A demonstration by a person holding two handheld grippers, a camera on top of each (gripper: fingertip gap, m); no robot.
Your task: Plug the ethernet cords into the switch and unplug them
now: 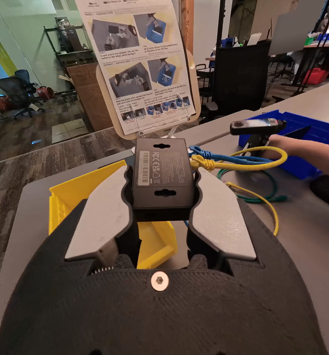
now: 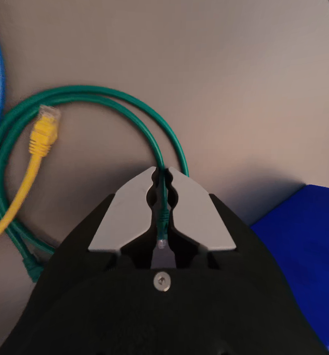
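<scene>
Above the yellow bin (image 1: 67,194), our left gripper (image 1: 162,189) clamps the switch (image 1: 161,172), blue cord (image 1: 227,156) and yellow cord (image 1: 236,167) seated; our right gripper (image 2: 160,190) pinches the green cord (image 2: 162,215); next, we judge, reorient its plug toward a free port.

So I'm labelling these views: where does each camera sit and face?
Left wrist view: on the left gripper, facing forward over the table; it clamps the switch.
Right wrist view: on the right gripper, facing down at the table; it grips the green cord.
Shared: green cord, yellow cord, blue bin.
</scene>
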